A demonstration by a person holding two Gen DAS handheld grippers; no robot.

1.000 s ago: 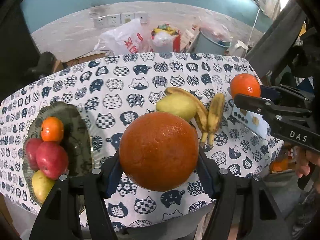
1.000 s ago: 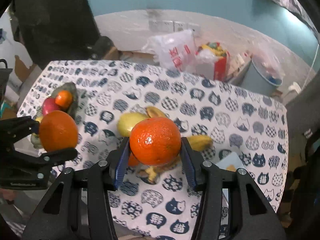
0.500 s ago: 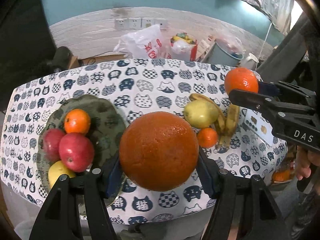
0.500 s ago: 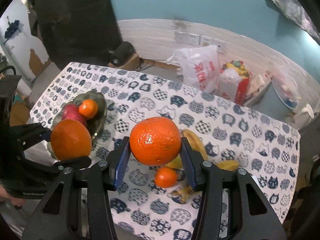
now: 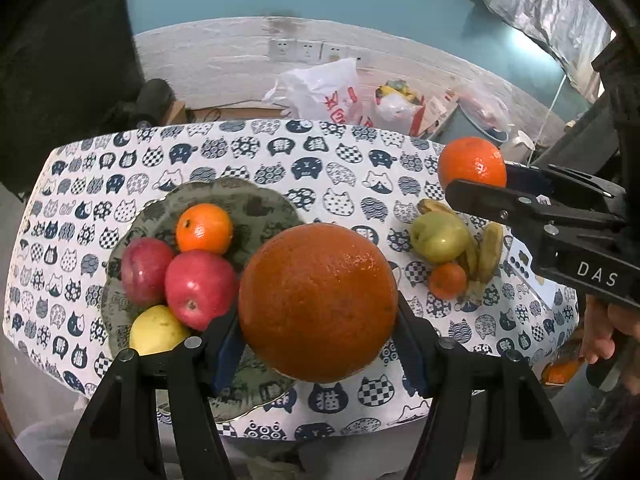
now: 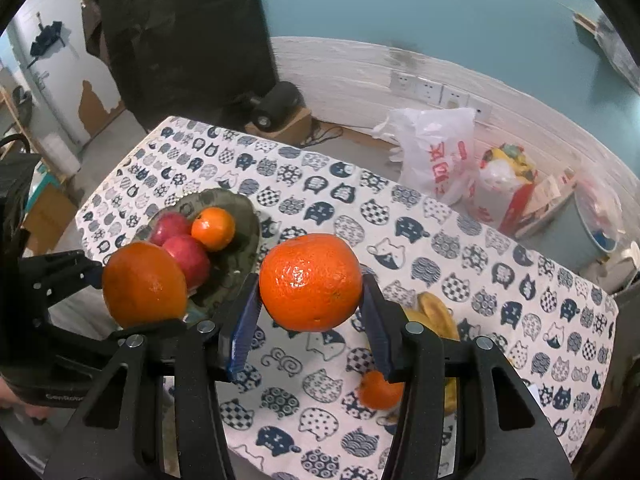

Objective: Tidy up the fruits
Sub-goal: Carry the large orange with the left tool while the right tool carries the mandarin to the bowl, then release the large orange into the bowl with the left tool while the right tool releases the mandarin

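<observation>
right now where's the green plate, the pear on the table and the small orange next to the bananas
green plate [image 5: 256, 204]: left wrist view, bare far part of its surface
pear [image 5: 439, 236]: left wrist view, middle of its green skin
small orange [image 5: 447, 280]: left wrist view, centre of its peel

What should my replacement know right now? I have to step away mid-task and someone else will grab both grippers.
Left gripper: shut on the big orange, held above the plate's near edge.
Right gripper: shut on the mandarin, in the air over the tablecloth.
Done: plate holds two red apples, a small orange and a yellow fruit.
Left: place both held fruits, then the green pear, bananas and small mandarin.
</observation>
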